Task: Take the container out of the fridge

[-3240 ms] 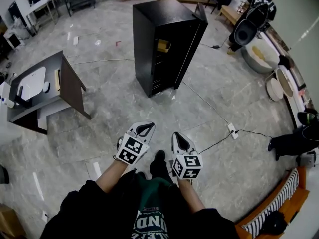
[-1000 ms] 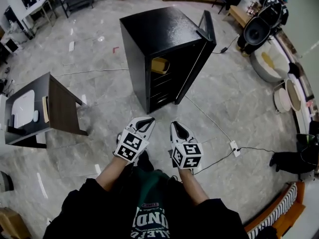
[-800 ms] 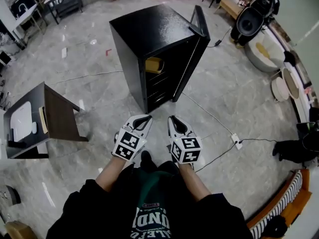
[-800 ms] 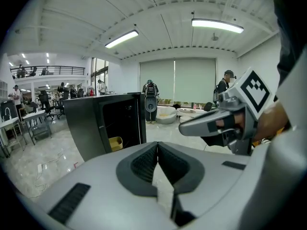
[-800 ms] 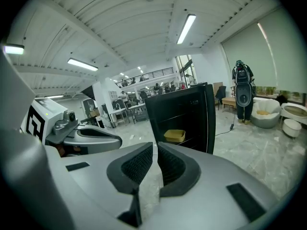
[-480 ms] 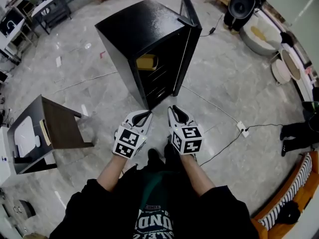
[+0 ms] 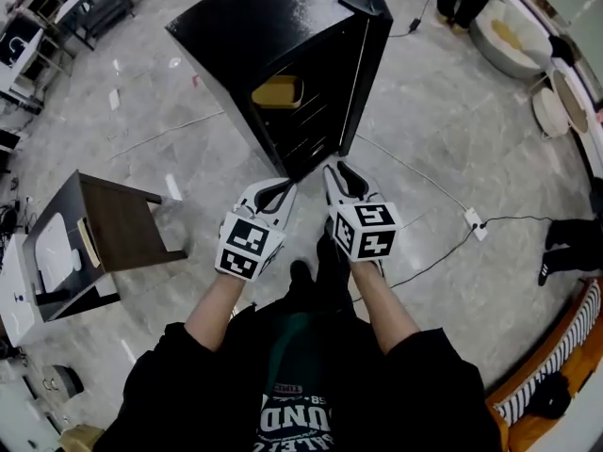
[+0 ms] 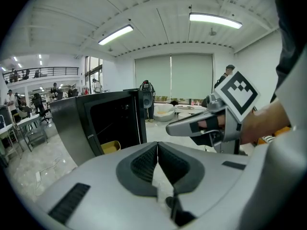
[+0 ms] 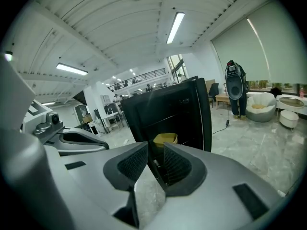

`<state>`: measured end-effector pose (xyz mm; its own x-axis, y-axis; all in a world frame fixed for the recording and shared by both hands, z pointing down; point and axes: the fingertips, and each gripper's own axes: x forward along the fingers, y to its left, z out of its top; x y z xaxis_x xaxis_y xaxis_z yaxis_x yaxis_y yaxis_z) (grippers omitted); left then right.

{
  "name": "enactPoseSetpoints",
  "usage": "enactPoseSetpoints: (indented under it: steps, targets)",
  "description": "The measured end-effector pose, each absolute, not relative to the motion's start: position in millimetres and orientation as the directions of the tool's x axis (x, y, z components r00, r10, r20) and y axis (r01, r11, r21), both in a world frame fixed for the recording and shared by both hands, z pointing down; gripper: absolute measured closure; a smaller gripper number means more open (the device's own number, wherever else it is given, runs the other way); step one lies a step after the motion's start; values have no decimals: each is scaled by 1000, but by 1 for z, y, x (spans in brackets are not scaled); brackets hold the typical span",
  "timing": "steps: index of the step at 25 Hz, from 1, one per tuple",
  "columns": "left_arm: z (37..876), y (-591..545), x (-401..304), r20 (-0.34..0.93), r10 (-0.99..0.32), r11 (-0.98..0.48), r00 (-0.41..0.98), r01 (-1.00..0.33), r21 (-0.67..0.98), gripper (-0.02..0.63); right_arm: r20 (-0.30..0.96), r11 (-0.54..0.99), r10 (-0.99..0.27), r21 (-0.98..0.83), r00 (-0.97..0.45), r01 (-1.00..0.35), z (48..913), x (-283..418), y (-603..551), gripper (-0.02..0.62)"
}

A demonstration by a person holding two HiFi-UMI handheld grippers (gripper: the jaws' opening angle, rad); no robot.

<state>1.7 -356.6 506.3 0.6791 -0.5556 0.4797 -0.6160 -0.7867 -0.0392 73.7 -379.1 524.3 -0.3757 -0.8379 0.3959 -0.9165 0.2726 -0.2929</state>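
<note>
Container (image 7: 276,90) inside open fridge (image 7: 273,17); dark table (image 7: 127,229) left.

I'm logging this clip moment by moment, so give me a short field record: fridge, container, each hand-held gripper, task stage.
fridge: black, standing on the floor, door open
container: yellow, on an upper shelf inside, untouched
left hand-held gripper: jaws shut, empty
right hand-held gripper: jaws apart, just been opening, nothing between them
task stage: both short of the fridge opening; container not yet taken out
</note>
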Motion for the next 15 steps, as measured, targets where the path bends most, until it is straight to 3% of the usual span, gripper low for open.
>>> enactPoseSetpoints:
  steps: [15]
  targets:
    - [542, -432, 23, 526, -563, -759, 637, -650, -25, 592, 418, 299, -801, -340, -428, -892, 566, 72, -485, 502]
